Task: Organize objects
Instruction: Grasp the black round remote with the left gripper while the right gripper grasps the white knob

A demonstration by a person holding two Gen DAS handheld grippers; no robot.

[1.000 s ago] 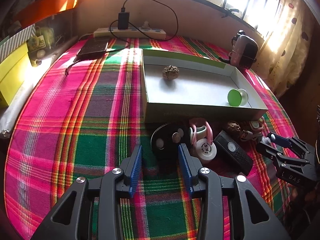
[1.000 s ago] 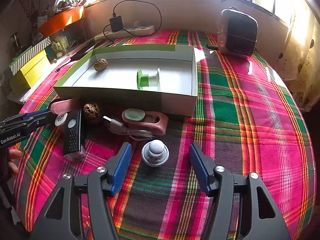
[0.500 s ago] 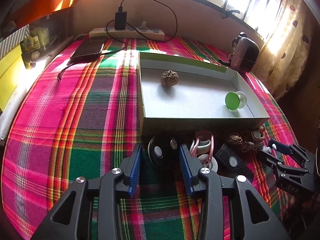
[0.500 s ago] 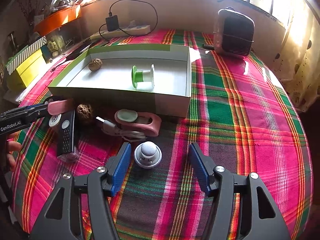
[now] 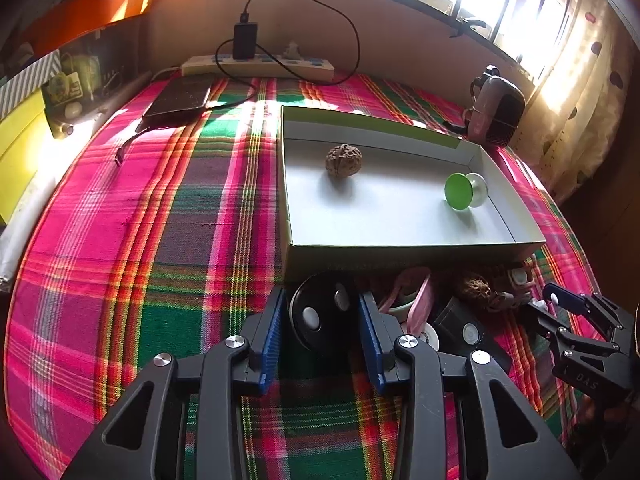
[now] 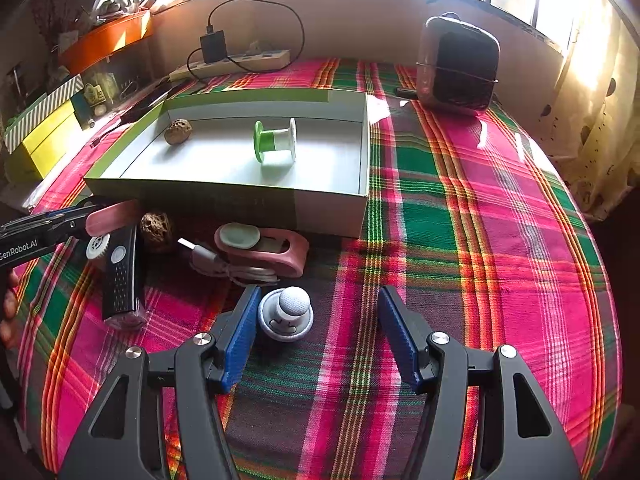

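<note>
The left gripper (image 5: 320,332) has its blue-padded jaws parted about as wide as the round black disc with two white buttons (image 5: 320,316) that sits between them on the pink, green and red plaid cloth (image 5: 160,240). The pads flank the disc's sides; whether they press it cannot be told. The disc lies just in front of the near wall of the shallow white cardboard box with green outer sides (image 5: 400,254).

The right gripper (image 6: 316,332) is spread wide. A small grey-white round knob-topped gadget (image 6: 286,314) rests on the cloth inside the gap, close against the left blue finger (image 6: 240,336) and well apart from the right one.

Inside the box lie a brown wrinkled walnut (image 5: 343,160) and a green-and-white spool (image 6: 275,141). In front of the box, on the cloth, sit a second walnut (image 6: 156,229), a black rectangular remote-like device (image 6: 120,276), a pink clip-shaped holder with a pale oval pad (image 6: 264,250) and a coiled white USB cable (image 6: 224,264).
</note>
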